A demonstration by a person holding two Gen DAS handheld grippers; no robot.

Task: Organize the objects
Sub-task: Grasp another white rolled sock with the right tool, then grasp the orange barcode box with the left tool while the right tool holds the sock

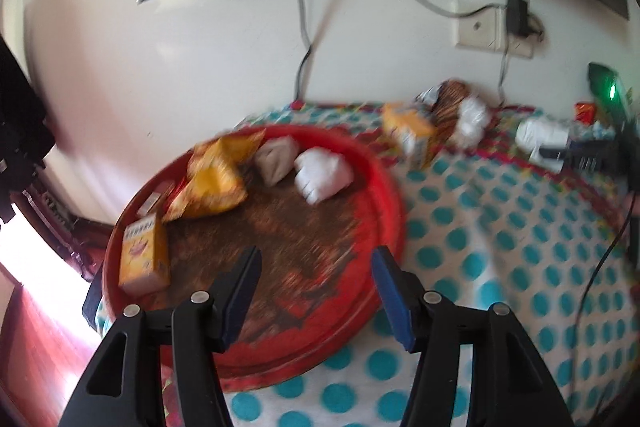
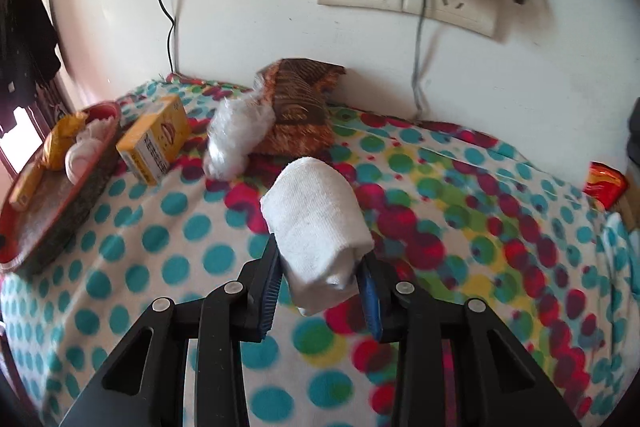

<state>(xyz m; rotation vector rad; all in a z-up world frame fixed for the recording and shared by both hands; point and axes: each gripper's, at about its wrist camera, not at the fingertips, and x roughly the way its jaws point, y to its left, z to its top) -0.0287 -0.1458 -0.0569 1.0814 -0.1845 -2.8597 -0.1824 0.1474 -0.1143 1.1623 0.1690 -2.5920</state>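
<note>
Gripping a rolled white towel (image 2: 318, 227) between its blue pads (image 2: 269, 283), the right gripper (image 2: 320, 291) holds the roll lifted over the polka-dot cloth (image 2: 160, 267), one end sticking out forward past the fingertips. Just beyond the towel lie a clear plastic bag (image 2: 234, 139) and, touching it, a brown patterned packet (image 2: 300, 107) against the wall; a yellow box (image 2: 156, 141) stands to their left, next to the red tray (image 2: 80, 203). A red packet (image 2: 604, 183) sits well apart at the far right edge. The left gripper (image 1: 316, 287) hovers over the near part of the red tray (image 1: 384, 187) with its fingers spread wide and nothing between them. On the tray rest a yellow box (image 1: 144, 255) at the left rim, a yellow snack bag (image 1: 216, 179) behind it, then a grey bundle (image 1: 276, 159) and a white bundle (image 1: 324, 175) side by side. Farther back on the cloth, the other yellow box (image 1: 412, 131) lies beside the brown packet (image 1: 448, 107)
</note>
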